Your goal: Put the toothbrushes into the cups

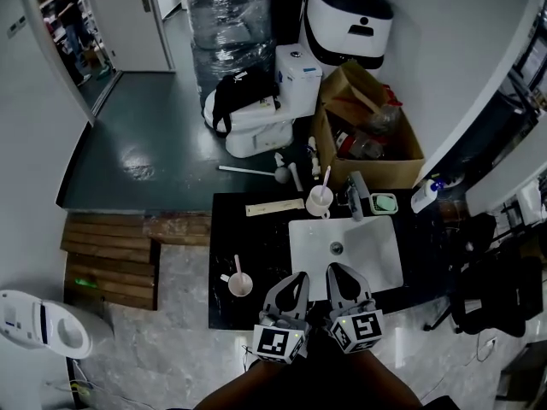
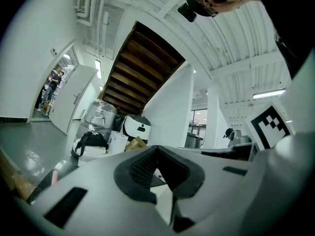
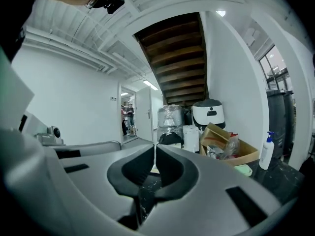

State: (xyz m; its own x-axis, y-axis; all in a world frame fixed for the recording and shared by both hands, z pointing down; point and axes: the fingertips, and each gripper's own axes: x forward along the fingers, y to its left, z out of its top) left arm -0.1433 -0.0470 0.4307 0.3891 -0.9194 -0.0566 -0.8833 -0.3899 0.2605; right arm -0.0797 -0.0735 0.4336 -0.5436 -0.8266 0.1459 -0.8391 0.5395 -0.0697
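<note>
Left gripper [image 1: 297,280] and right gripper [image 1: 338,273]: both closed, nothing held, at the near edge of the counter [image 1: 256,254]. One toothbrush [image 1: 237,266] stands in the near-left cup [image 1: 242,288], a second toothbrush [image 1: 326,178] in the far cup [image 1: 319,203]. Judged light, stiff and slick; grip at mid-handle.
</note>
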